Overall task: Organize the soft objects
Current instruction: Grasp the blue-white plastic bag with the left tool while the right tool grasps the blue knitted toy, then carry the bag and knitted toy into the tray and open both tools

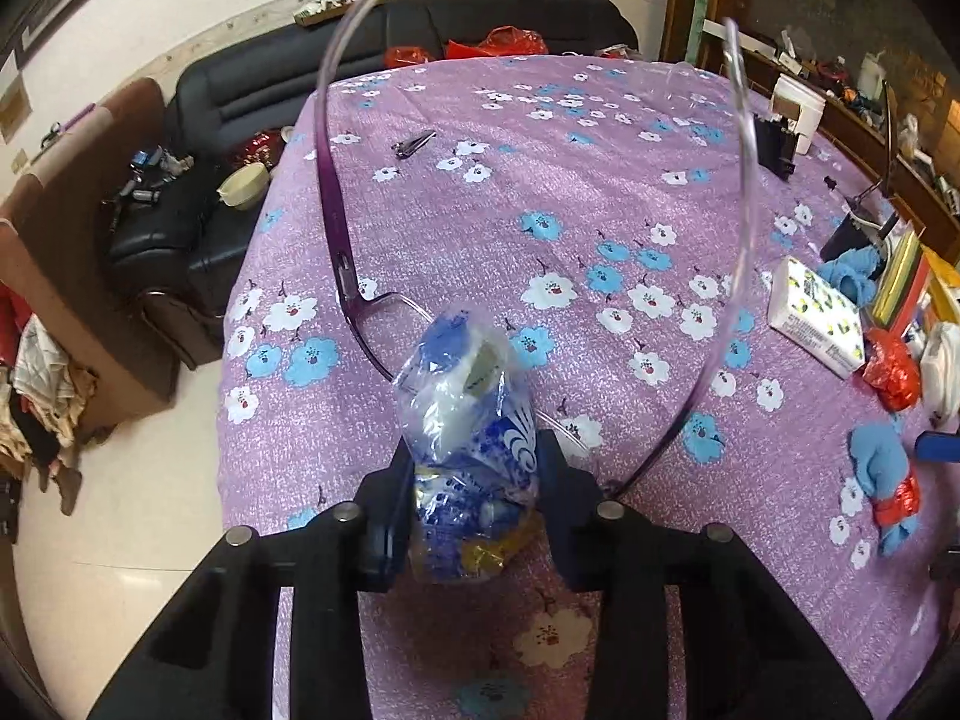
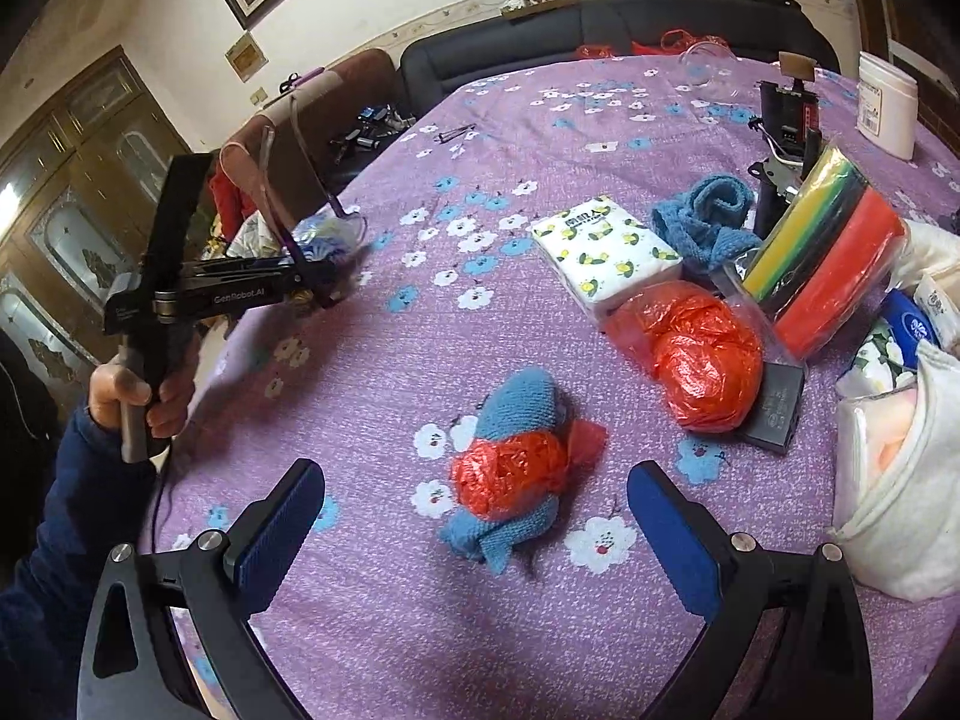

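Observation:
My left gripper point(image 1: 474, 480) is shut on a crumpled blue-and-white plastic packet point(image 1: 468, 414), held above the purple flowered tablecloth point(image 1: 540, 192). A pair of purple glasses point(image 1: 336, 228) sticks up with it, arms pointing away. In the right wrist view the left gripper point(image 2: 312, 288) is at the table's left edge. My right gripper point(image 2: 474, 522) is open, its blue pads point(image 2: 276, 540) on either side of a blue knitted cloth wrapped in red plastic point(image 2: 510, 468) lying on the table; it also shows in the left wrist view point(image 1: 888, 474).
At the right lie a tissue pack point(image 2: 606, 252), a red plastic ball point(image 2: 696, 354), a blue towel point(image 2: 708, 222), coloured cloths in a bag point(image 2: 834, 258), a white pouch point(image 2: 900, 474) and a black box point(image 2: 774, 408). A nail clipper point(image 1: 414, 143) lies far back. A black sofa point(image 1: 252, 90) stands behind.

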A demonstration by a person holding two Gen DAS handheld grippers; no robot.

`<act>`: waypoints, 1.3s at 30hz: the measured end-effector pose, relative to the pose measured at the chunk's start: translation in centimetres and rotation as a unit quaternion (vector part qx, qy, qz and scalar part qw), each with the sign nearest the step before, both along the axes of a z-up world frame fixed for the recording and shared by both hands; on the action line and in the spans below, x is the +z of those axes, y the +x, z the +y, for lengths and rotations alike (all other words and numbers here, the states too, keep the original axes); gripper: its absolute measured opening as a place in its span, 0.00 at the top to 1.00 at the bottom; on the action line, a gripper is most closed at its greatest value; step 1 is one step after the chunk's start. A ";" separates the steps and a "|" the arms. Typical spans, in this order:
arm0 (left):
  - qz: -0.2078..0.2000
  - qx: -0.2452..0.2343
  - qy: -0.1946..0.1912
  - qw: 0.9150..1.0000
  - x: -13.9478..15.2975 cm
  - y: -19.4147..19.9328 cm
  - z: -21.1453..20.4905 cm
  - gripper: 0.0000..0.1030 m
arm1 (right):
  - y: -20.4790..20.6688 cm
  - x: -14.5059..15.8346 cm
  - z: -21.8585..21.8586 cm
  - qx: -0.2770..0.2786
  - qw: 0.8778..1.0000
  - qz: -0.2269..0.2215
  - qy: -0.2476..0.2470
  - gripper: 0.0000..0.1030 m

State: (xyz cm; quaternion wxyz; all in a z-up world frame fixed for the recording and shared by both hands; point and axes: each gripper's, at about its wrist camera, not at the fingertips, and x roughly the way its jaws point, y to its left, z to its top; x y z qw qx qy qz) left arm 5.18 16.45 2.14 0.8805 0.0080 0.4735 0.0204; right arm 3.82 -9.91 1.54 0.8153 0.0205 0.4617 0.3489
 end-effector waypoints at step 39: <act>-0.111 -0.110 -0.139 0.978 8.1 -8.0 -15.4 0.66 | -1.9 3.9 -8.4 -0.089 0.993 -0.071 0.045 0.60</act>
